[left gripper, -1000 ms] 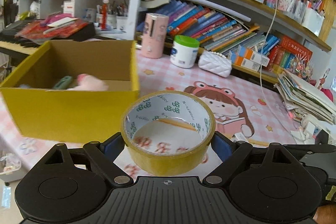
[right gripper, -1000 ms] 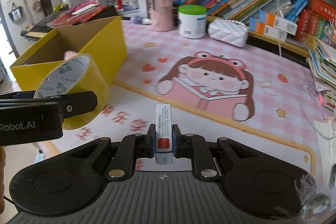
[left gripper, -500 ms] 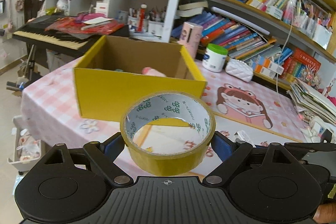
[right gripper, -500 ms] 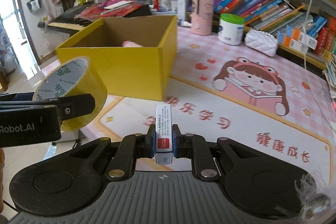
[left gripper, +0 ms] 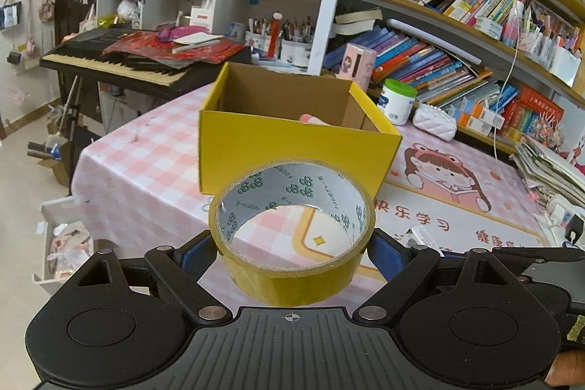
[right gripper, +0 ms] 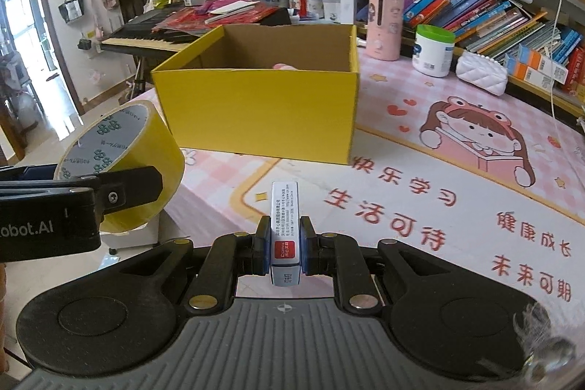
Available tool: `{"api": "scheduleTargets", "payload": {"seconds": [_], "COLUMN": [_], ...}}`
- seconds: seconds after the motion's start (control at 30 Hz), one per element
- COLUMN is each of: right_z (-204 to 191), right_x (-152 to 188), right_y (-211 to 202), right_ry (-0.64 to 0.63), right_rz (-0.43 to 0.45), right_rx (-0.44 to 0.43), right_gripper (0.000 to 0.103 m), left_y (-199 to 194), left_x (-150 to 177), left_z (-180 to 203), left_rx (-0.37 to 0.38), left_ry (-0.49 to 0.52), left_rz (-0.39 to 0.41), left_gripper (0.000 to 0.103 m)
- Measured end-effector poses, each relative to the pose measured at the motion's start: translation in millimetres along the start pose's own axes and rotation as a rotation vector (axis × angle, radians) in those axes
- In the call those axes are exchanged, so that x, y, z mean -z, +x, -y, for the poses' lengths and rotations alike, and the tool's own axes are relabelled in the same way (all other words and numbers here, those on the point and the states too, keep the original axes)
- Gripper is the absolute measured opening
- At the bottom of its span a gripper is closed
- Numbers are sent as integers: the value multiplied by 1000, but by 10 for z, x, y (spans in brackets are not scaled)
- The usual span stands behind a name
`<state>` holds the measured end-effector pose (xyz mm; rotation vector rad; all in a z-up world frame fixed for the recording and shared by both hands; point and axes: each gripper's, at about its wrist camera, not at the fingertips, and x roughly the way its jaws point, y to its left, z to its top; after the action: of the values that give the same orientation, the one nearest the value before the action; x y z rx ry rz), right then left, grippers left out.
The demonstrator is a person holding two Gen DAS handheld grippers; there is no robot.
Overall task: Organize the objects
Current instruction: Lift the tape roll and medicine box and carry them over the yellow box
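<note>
My left gripper (left gripper: pixel 291 243) is shut on a wide roll of yellow tape (left gripper: pixel 292 276), pads pressed on its two sides, held in the air over the table's near edge. The same tape roll (right gripper: pixel 120 156) shows at the left of the right wrist view. My right gripper (right gripper: pixel 285 240) is shut on a small white and blue box with a red label (right gripper: pixel 285 225), standing on end between the pads. Ahead of both stands an open yellow cardboard box (left gripper: pixel 292 148), its yellow front wall (right gripper: pixel 256 112) facing me. Something pink (left gripper: pixel 314 118) lies inside it, mostly hidden.
The table has a pink checked cloth with a cartoon girl mat (right gripper: pixel 475 134). Behind the box stand a pink canister (right gripper: pixel 385 24), a white jar with a green lid (right gripper: pixel 433 50) and a white quilted pouch (right gripper: pixel 480 74). Bookshelves fill the back; a keyboard (left gripper: pixel 117 64) stands at the left, floor below.
Both grippers have drawn back from the yellow box toward the table's near edge, so it looks smaller and farther. Each still holds its object.
</note>
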<state>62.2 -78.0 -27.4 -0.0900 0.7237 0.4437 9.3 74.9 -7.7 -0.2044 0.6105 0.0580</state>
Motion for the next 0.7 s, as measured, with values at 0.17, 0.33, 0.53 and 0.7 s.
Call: {"api": "scheduleTargets", "payload": {"seconds": [0.17,0.33,0.53,0.7], "right_z": [-161,-258,-281,-203], "right_x": [4,-32,-123,-328], "right_y": [-12,-32,-57,-37], "right_ry": [-9,-26,-39,-52], "right_rz": [6,12,34,90], "right_rx": [-5,-3,6,20], "right_gripper": [14,14,14,14], "left_y": [-89,-152,-153,-96], "left_x": [0,-25,-118,-305], "left_z": [-124,-184,-198,-185], "left_rx": [-2,3,12,17], "left_ry": [-5,-10,-21,-15], "left_rz": [17,41,74,124], "left_gripper": [90,90,90,90]}}
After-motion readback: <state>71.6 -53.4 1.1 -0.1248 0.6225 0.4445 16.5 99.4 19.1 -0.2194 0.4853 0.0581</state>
